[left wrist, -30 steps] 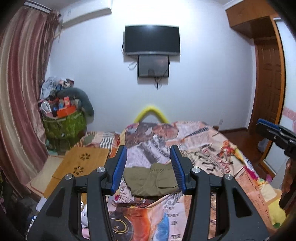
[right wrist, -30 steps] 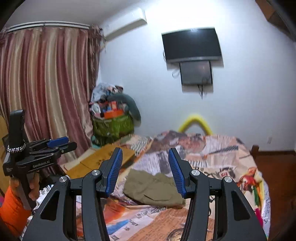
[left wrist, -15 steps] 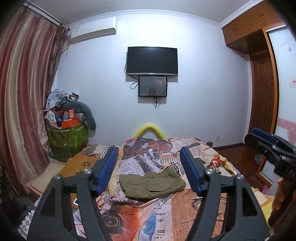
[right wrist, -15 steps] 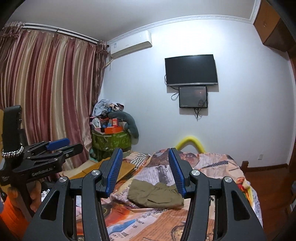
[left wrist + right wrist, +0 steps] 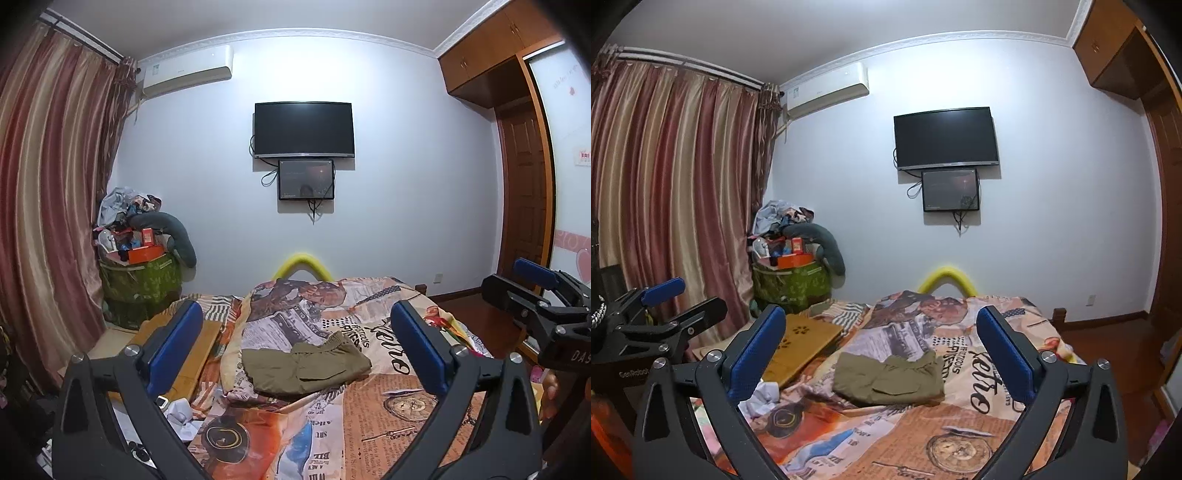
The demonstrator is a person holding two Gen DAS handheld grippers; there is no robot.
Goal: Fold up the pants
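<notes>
Olive-green pants (image 5: 304, 365) lie folded into a compact rectangle on the bed's printed cover (image 5: 388, 413); they also show in the right wrist view (image 5: 890, 378). My left gripper (image 5: 295, 347) is open wide and empty, held back from and above the pants. My right gripper (image 5: 882, 349) is open wide and empty too, well short of the pants. Each gripper shows at the edge of the other's view: the right one (image 5: 535, 295) and the left one (image 5: 665, 314).
A wooden lap tray (image 5: 801, 347) lies left of the pants on the bed. Crumpled white paper (image 5: 761, 398) lies near it. A full green basket (image 5: 140, 288) stands by the curtain. A television (image 5: 304, 129) hangs on the far wall. A wooden door (image 5: 524, 192) is at right.
Both grippers pulled back and tilted up from the bed, so the pants look smaller and farther. Both sets of jaws opened wider, the right one in the last half second.
</notes>
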